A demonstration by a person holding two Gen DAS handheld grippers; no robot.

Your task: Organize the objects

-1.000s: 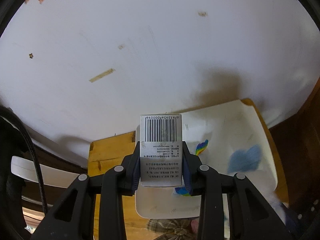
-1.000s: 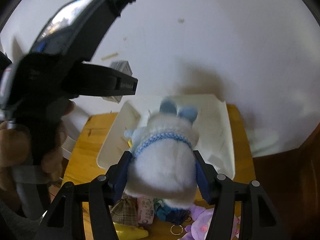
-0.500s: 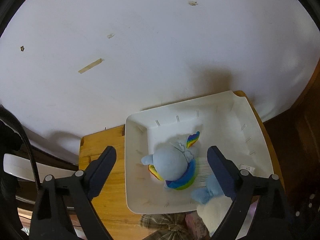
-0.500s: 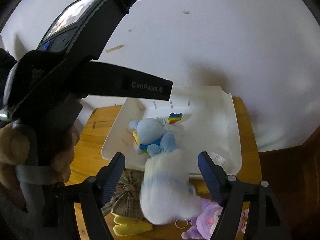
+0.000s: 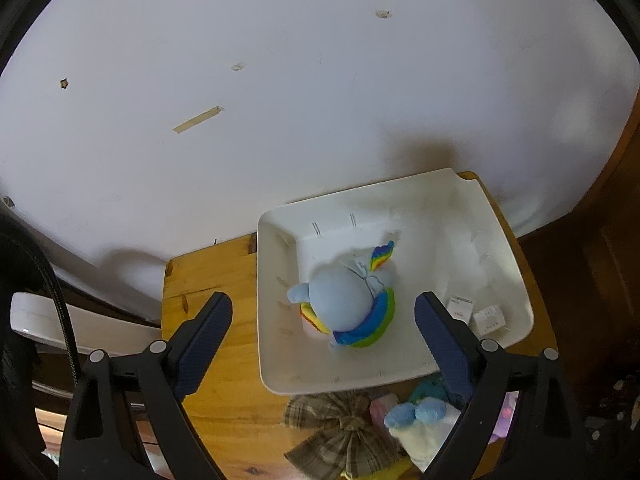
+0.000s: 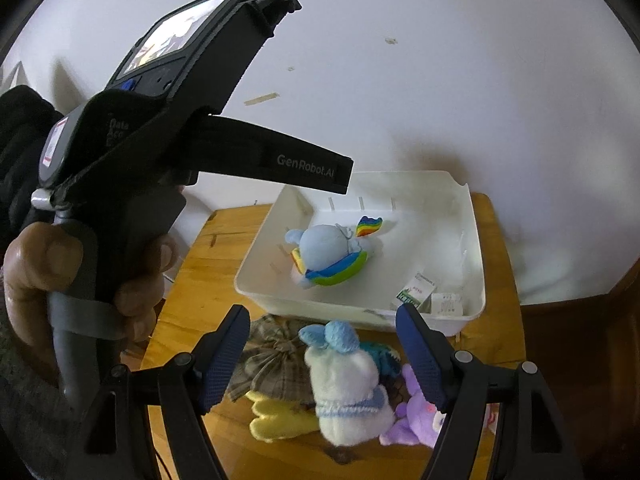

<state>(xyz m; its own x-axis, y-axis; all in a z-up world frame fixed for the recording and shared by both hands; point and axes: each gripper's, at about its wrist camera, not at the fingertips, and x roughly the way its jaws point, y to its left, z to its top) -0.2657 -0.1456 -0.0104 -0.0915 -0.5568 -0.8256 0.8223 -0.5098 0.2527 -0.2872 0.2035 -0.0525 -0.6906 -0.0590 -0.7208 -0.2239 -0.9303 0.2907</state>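
Near the centre of the left wrist view, the white tray point(image 5: 276, 320) sits on a small wooden table point(image 5: 208, 280) pushed against a pale wall, and it seems to serve as the collecting bin: a blue plush with rainbow trim point(image 5: 346, 304) lies face-down in its middle, and two small cartons point(image 5: 476, 312) rest in its lower right corner. The left gripper point(image 5: 322, 344) hangs above the tray with its jaws spread wide and nothing between the pads, framing the blue plush without touching it. The right gripper point(image 6: 322, 356) also stands open and empty; a white plush with blue ears point(image 6: 346, 384) lies on the table just below it, between the jaws but free of them, short of the tray's near rim. That toy probably still belongs in the tray. The right wrist view alone shows the waiting pile at the bottom of the frame: a plaid fabric bow point(image 6: 268, 360), a yellow toy point(image 6: 276, 420), a purple plush point(image 6: 416, 416). It also shows the person's hand point(image 6: 80, 272) gripping the left tool's handle at the left edge. The left view only clips that pile in its lower right, but looks straight down into the tray.
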